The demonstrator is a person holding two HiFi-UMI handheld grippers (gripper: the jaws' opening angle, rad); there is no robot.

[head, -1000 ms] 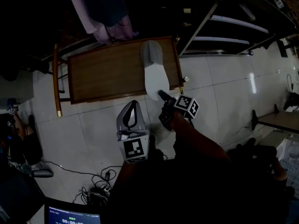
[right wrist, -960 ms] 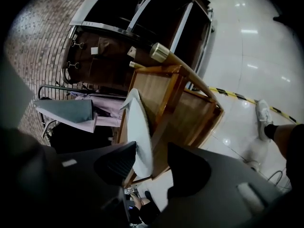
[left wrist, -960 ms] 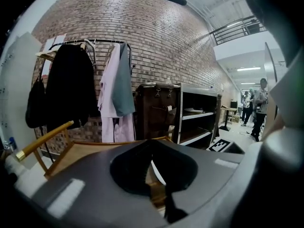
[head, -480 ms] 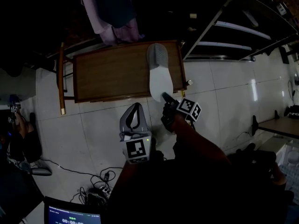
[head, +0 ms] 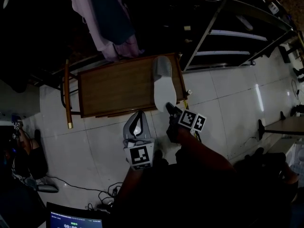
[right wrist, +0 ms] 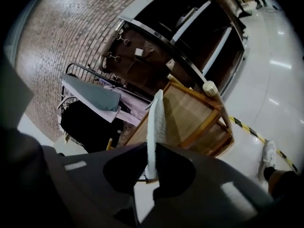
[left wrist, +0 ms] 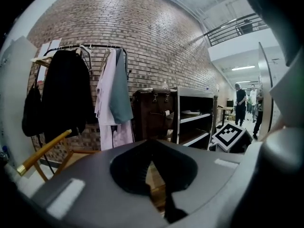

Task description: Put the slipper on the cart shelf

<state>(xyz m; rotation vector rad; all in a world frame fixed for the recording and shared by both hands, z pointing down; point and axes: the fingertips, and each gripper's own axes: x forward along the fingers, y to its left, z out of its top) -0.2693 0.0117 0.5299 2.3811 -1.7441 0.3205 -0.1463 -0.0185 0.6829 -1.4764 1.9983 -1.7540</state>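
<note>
The wooden cart [head: 114, 87] stands at the far side of the tiled floor. The slipper [head: 164, 80] lies over its right end, grey toe far and white heel near; whether it touches the top I cannot tell. The right gripper [head: 169, 108] has just been closing and pinches the heel end between its jaws. The left gripper [head: 138, 114] hovers nearer, jaws together on nothing. This looks like the carry; next, settle the slipper flat on a shelf and let go. No brand is legible, only square markers [head: 192, 120].
</note>
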